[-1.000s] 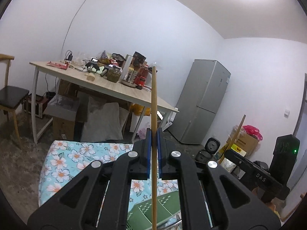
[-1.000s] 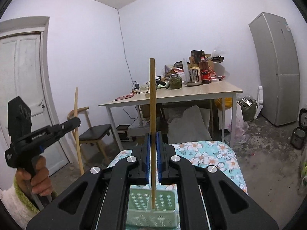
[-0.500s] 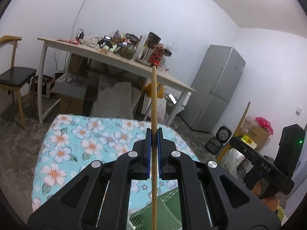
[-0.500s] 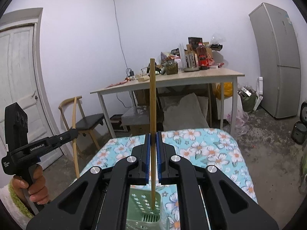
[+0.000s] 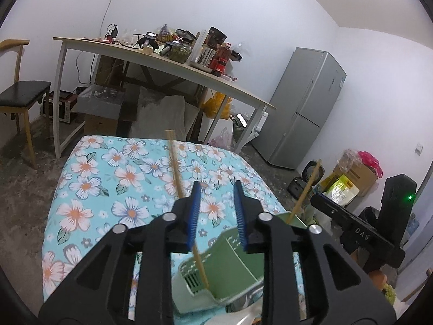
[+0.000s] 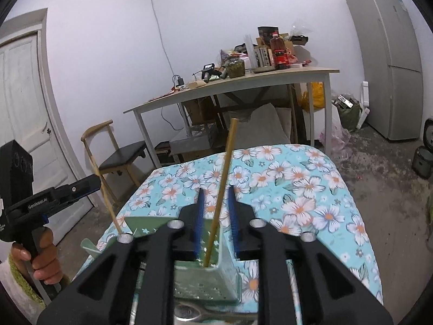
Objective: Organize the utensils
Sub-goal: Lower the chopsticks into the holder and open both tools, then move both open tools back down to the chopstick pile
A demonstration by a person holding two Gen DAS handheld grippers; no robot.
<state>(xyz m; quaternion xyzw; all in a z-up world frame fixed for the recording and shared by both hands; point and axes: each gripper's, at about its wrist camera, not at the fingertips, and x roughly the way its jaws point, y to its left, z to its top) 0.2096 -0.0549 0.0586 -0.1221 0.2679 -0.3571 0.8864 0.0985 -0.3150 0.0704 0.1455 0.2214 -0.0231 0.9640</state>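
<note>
A low table under a turquoise floral tablecloth (image 5: 89, 189) stretches out ahead of and beneath both sets of jaws. Below and just ahead of the jaws, at the near end of that cloth, stands a pale green perforated utensil holder (image 5: 238, 270), seen in the right wrist view as a slotted green box (image 6: 208, 284) directly under the fingers. The left gripper (image 5: 216, 211) has its blue-padded jaws spread and opening; a wooden chopstick (image 5: 176, 168) leans along the outer side of the left pad, passes behind it, and its lower end sits down inside the holder, with no pad visibly pressing on it. The right gripper (image 6: 215, 211) likewise has its jaws parted and opening; a second chopstick (image 6: 223, 178) rises tilted through the gap between them, free of both pads, its foot resting in the holder. A hand (image 6: 40, 257) grips the left tool's handle.
</note>
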